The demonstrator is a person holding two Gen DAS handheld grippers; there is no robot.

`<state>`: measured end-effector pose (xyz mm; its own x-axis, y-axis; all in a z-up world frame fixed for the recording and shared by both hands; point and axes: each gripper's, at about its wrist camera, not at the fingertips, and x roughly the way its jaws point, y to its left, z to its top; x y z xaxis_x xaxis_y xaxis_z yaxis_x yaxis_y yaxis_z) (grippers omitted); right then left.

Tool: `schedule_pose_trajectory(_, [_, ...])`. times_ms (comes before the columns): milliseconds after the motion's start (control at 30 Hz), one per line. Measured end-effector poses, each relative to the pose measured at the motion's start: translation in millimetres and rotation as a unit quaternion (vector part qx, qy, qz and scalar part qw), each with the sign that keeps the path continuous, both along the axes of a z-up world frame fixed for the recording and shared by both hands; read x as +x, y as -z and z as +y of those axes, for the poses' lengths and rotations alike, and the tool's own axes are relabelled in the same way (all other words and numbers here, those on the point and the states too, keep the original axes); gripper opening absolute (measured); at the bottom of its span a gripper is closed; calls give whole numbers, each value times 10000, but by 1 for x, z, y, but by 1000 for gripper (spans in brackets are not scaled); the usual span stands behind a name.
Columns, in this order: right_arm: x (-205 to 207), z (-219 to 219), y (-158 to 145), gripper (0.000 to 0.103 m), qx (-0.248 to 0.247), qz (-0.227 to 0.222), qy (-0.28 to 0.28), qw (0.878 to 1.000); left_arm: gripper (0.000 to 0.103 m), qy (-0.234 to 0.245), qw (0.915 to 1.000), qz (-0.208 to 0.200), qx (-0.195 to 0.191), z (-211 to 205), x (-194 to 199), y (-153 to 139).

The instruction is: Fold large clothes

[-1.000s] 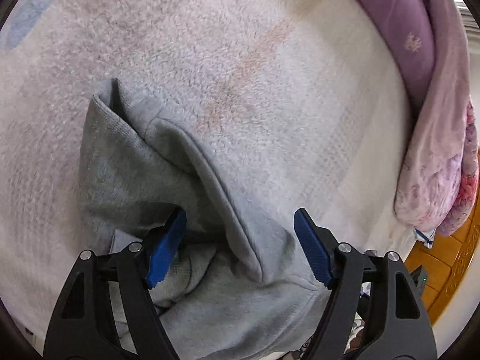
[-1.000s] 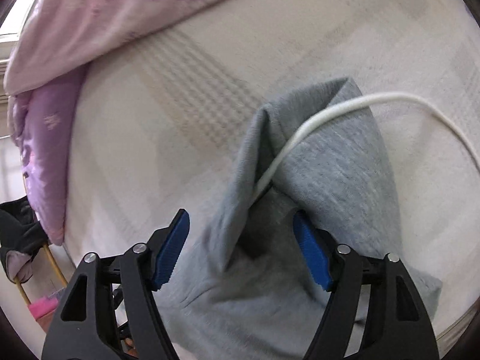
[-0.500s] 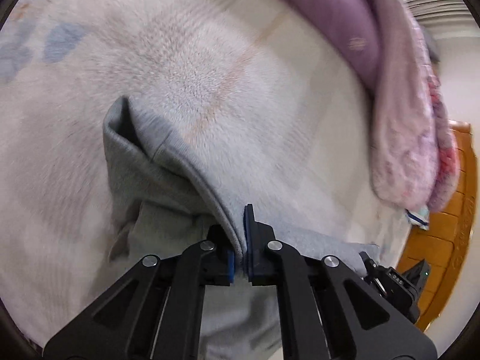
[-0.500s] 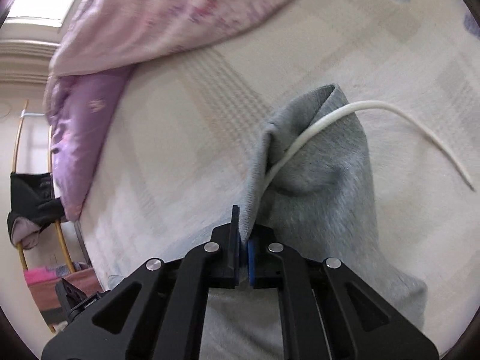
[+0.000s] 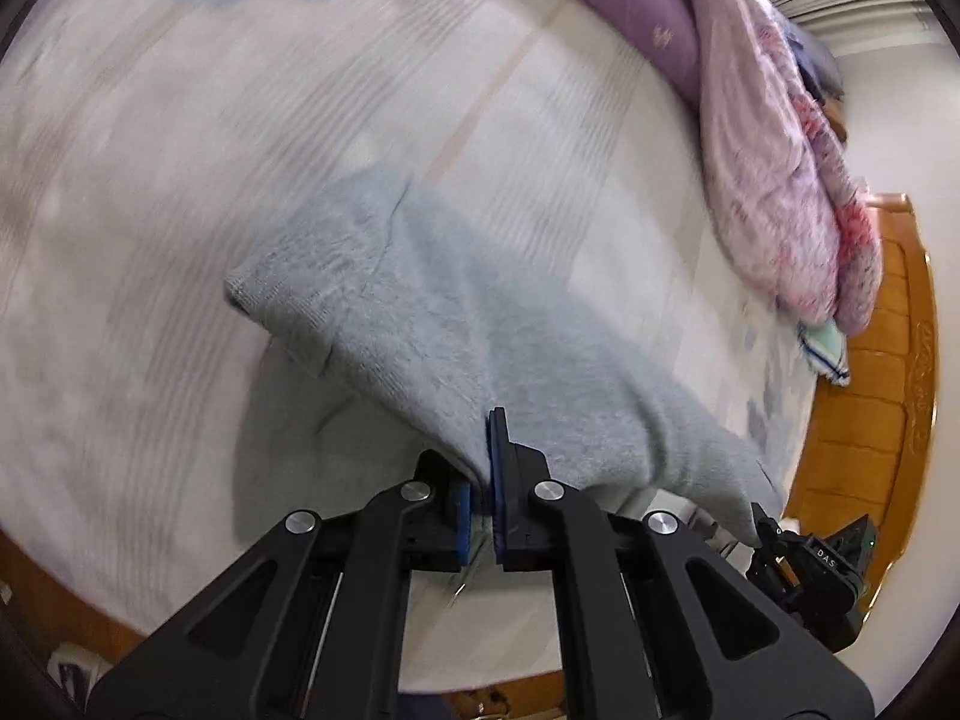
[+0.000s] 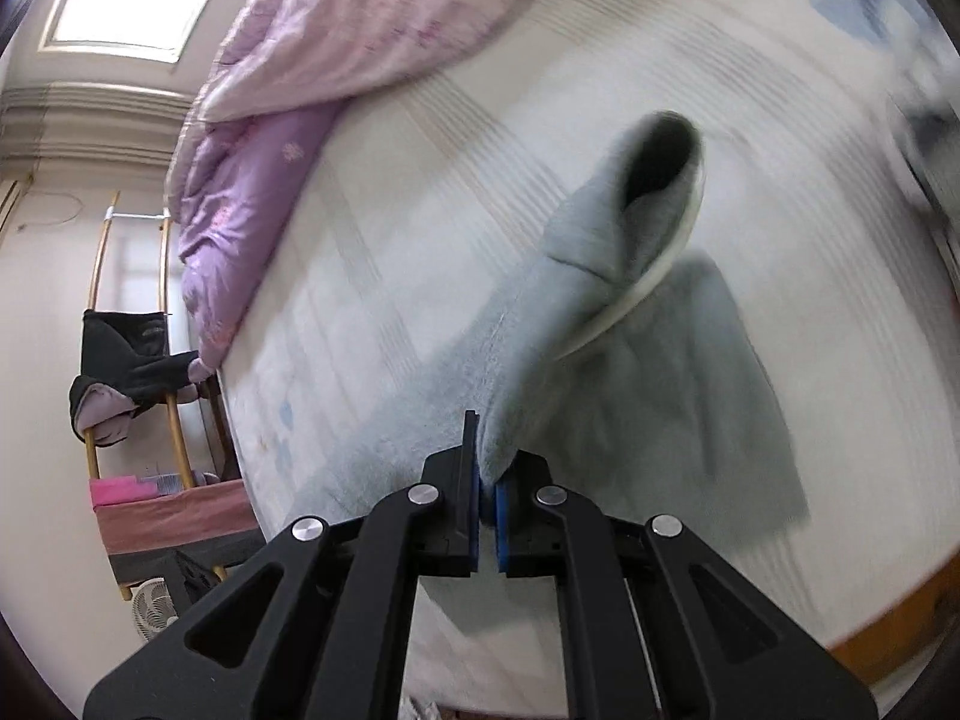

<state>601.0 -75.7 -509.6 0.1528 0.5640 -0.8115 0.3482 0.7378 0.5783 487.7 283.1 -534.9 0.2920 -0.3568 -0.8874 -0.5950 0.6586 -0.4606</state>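
Note:
A grey fleece garment (image 5: 456,324) hangs lifted above the pale bed sheet (image 5: 180,150). My left gripper (image 5: 483,480) is shut on a fold of its edge, and the cloth drapes away to the left and right of the pads. In the right wrist view the same grey garment (image 6: 600,324) trails down from my right gripper (image 6: 486,480), which is shut on another fold. A white drawstring (image 6: 654,276) runs along an open hem or cuff (image 6: 660,162). The picture is blurred by motion.
A pink and purple quilt (image 5: 774,138) is bunched along the bed's far side, also the quilt (image 6: 336,42) in the right view. A wooden bed frame (image 5: 870,390) borders the mattress. A rack with dark clothes (image 6: 126,360) and a small fan (image 6: 153,606) stand beside the bed.
Both grippers went from open around folds of the grey garment to shut on them, then rose and pulled back, lifting the cloth off the sheet.

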Motion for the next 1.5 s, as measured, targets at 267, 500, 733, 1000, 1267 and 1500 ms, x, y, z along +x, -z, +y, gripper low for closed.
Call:
schedule_pose_trajectory(267, [-73, -23, 61, 3, -480, 703, -5, 9964, 4, -366, 9952, 901, -135, -22, -79, 75])
schedule_pose_trajectory(500, [-103, -36, 132, 5, -759, 1164, 108, 9902, 5, -241, 9889, 1454, -167, -39, -109, 133])
schedule_pose_trajectory(733, [-98, -39, 116, 21, -630, 1187, 0, 9909, 52, 53, 9903, 1325, -405, -46, -104, 124])
schedule_pose_trajectory(1000, [-69, -19, 33, 31, -1217, 367, -1106, 9857, 55, 560, 9974, 461, -57, -39, -91, 54])
schedule_pose_trajectory(1267, [1, 22, 58, 13, -1655, -476, -1843, 9677, 55, 672, 9959, 401, 460, -31, -10, 88])
schedule_pose_trajectory(1500, [50, 25, 134, 0, -1803, -82, -2411, 9536, 61, 841, 9917, 738, 630, -23, 40, 128])
